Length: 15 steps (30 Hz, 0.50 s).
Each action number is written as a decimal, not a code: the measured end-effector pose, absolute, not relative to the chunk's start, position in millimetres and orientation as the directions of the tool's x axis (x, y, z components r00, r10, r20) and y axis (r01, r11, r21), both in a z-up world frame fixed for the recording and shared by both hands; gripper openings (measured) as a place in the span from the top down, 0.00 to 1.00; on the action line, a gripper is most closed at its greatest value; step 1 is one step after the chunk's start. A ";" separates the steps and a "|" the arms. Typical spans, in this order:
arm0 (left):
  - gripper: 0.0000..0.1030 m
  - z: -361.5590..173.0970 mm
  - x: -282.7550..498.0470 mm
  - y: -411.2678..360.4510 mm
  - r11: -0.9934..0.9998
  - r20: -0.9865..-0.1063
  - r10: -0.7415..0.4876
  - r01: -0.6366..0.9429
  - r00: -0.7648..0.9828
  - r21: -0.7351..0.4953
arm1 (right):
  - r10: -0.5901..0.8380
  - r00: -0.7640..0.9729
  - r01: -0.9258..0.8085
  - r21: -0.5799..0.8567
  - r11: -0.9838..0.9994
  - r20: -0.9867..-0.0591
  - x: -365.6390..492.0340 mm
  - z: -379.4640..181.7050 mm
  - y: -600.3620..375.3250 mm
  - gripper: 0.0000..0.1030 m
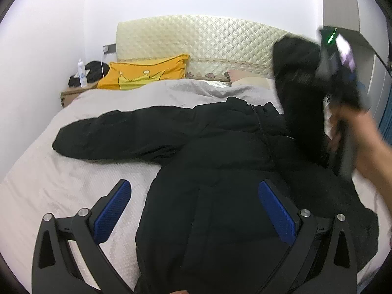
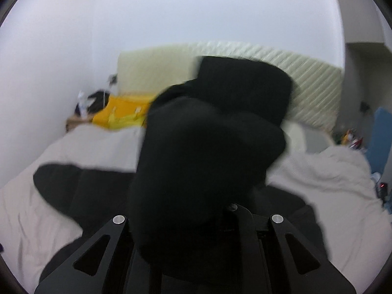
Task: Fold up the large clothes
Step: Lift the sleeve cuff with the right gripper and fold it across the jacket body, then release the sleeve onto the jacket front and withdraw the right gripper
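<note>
A black puffer jacket (image 1: 220, 152) lies spread on the bed (image 1: 49, 176), its left sleeve (image 1: 110, 132) stretched out toward the left. My left gripper (image 1: 196, 208) hovers open over the jacket's lower body, blue pads (image 1: 112, 210) wide apart with nothing between them. The jacket's right sleeve (image 2: 208, 147) is lifted off the bed and fills the right wrist view, blurred. My right gripper (image 1: 328, 80) is shut on that sleeve; the cloth hides its fingertips. A person's hand (image 1: 367, 147) grips its handle.
A quilted cream headboard (image 1: 196, 41) stands at the far end with a yellow pillow (image 1: 147, 73) and a rumpled grey blanket (image 1: 196, 88) before it. A bottle (image 1: 82, 73) stands on a box (image 1: 71, 95) by the white wall at left.
</note>
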<state>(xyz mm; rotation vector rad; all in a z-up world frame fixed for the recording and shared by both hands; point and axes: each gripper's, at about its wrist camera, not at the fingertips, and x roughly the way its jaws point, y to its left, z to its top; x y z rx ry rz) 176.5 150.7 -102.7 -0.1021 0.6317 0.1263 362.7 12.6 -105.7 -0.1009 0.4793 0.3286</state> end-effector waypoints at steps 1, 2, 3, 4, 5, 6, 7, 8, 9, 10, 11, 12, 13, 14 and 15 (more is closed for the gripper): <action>0.00 -102.7 175.7 150.9 0.988 -0.594 0.080 -0.145 0.800 -0.062 | 0.293 0.826 -0.342 -0.015 0.940 -0.481 357.0 -111.8 14.0 0.89; 0.00 -103.0 174.4 150.9 0.988 -0.589 0.075 -0.138 0.805 -0.064 | 0.306 0.809 -0.358 -0.008 0.934 -0.502 359.4 -126.2 26.4 0.89; 0.00 -103.5 174.3 150.6 0.989 -0.588 0.080 -0.139 0.805 -0.056 | 0.315 0.799 -0.368 -0.002 0.930 -0.513 359.0 -134.3 32.2 0.89; 0.00 -104.1 174.3 150.4 0.989 -0.590 0.087 -0.141 0.803 -0.046 | 0.325 0.787 -0.377 0.008 0.926 -0.525 360.3 -143.6 38.6 0.88; 0.00 -105.2 175.4 150.4 0.989 -0.593 0.092 -0.143 0.800 -0.040 | 0.331 0.776 -0.383 0.016 0.924 -0.537 362.3 -152.8 43.9 0.88; 0.00 -106.1 176.5 150.9 0.989 -0.596 0.090 -0.143 0.798 -0.043 | 0.335 0.765 -0.388 0.021 0.921 -0.550 363.5 -160.9 47.9 0.88; 0.00 -106.9 177.7 151.9 0.988 -0.598 0.086 -0.144 0.797 -0.049 | 0.335 0.753 -0.390 0.026 0.920 -0.566 366.1 -169.3 50.2 0.88; 0.00 -107.7 178.7 153.3 0.988 -0.601 0.082 -0.145 0.795 -0.057 | 0.338 0.740 -0.393 0.034 0.919 -0.581 364.5 -178.6 46.4 0.88; 0.00 -108.5 179.2 154.5 0.987 -0.603 0.081 -0.147 0.794 -0.061 | 0.345 0.728 -0.398 0.044 0.916 -0.592 365.7 -185.5 44.4 0.88; 0.00 -109.5 179.9 155.6 0.987 -0.605 0.083 -0.151 0.792 -0.063 | 0.349 0.717 -0.403 0.050 0.914 -0.603 367.3 -193.4 45.0 0.88; 0.00 -110.7 180.6 157.0 0.986 -0.608 0.085 -0.155 0.789 -0.063 | 0.348 0.710 -0.404 0.052 0.913 -0.612 366.3 -198.9 42.8 0.88; 0.00 -111.4 181.2 157.5 0.985 -0.612 0.087 -0.159 0.786 -0.064 | 0.348 0.696 -0.404 0.058 0.913 -0.628 367.2 -208.5 43.1 0.88; 0.00 -112.8 182.5 158.6 0.984 -0.620 0.086 -0.163 0.780 -0.067 | 0.350 0.688 -0.405 0.063 0.912 -0.636 367.1 -211.6 41.2 0.88; 0.00 -113.1 183.5 159.2 0.984 -0.625 0.081 -0.162 0.777 -0.074 | 0.354 0.672 -0.407 0.075 0.910 -0.650 368.3 -218.3 41.2 0.87; 0.00 -112.6 183.5 158.8 0.984 -0.624 0.079 -0.162 0.778 -0.078 | 0.355 0.666 -0.406 0.080 0.910 -0.656 367.9 -219.7 40.1 0.86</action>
